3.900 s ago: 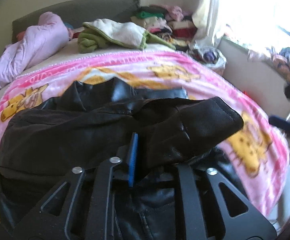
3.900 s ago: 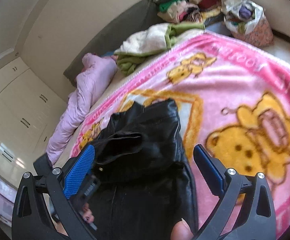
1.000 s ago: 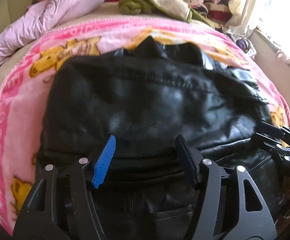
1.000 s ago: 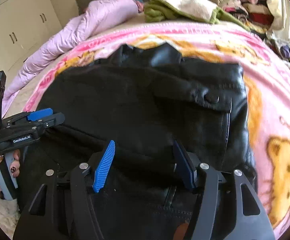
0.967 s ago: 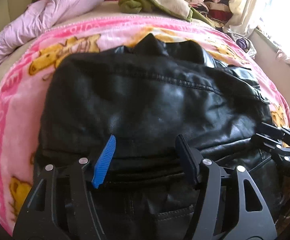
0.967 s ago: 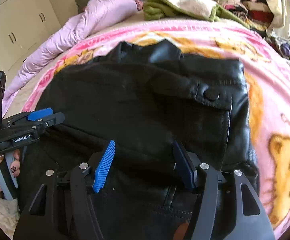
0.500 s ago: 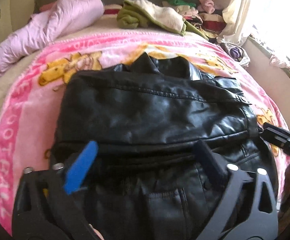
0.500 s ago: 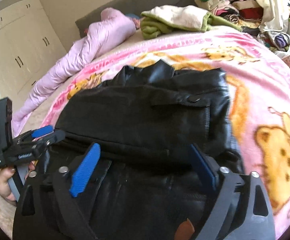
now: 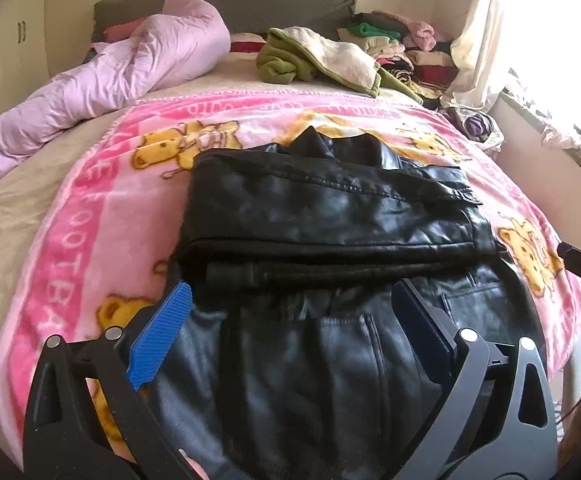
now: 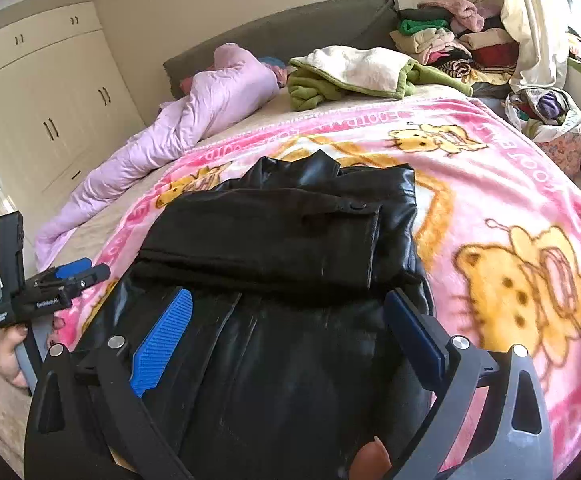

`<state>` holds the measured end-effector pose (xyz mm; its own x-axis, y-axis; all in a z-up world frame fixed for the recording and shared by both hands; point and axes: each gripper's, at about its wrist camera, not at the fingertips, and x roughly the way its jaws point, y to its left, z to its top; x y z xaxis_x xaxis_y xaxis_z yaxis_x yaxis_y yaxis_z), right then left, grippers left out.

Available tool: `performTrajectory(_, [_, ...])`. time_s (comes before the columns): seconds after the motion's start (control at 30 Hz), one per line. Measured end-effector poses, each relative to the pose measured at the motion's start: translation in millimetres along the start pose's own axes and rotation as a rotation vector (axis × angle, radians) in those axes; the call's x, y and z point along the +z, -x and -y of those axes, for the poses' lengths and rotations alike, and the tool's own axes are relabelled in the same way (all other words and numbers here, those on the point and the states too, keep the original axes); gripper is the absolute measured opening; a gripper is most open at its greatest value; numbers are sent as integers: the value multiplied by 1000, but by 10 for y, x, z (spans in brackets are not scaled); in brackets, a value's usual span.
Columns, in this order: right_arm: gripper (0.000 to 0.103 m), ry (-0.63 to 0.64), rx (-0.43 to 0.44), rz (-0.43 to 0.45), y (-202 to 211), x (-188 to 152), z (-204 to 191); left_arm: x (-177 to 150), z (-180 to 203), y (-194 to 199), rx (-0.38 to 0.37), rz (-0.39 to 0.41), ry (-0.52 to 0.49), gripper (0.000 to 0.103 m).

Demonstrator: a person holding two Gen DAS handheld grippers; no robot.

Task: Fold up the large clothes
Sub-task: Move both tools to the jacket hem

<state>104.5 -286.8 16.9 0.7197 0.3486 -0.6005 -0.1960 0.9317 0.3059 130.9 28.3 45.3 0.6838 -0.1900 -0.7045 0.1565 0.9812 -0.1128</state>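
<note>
A black leather jacket [image 9: 330, 208] lies on the pink bear-print blanket [image 9: 90, 240], its collar at the far end and a folded layer lying across its middle. My left gripper [image 9: 290, 292] hovers open above the jacket's near part, nothing between its blue pads. In the right wrist view the same jacket [image 10: 274, 236] lies below my right gripper [image 10: 288, 296]; its jaws are opening wide, with nothing pressed between them. The left gripper [image 10: 66, 274] also shows at that view's left edge, held by a hand.
A lilac duvet [image 9: 130, 64] lies bunched at the bed's far left. A green-and-cream blanket [image 9: 322, 56] and a pile of folded clothes [image 9: 402, 48] sit by the headboard. A bag of clothes [image 10: 546, 120] stands beside the bed. Wardrobe doors [image 10: 50, 100] line the left wall.
Both grippers have spread their jaws wide, let go of the jacket's folded edge and pulled back and up. The fold stays lying on the jacket.
</note>
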Motion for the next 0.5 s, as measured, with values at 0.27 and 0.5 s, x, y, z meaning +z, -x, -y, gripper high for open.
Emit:
performTrajectory(0.27, [97, 28, 1, 6, 256, -208, -85, -168, -38, 381, 39, 34, -23, 94])
performTrajectory(0.5, [97, 44, 0, -2, 373, -397, -119, -452, -170, 504, 39, -14, -9, 94])
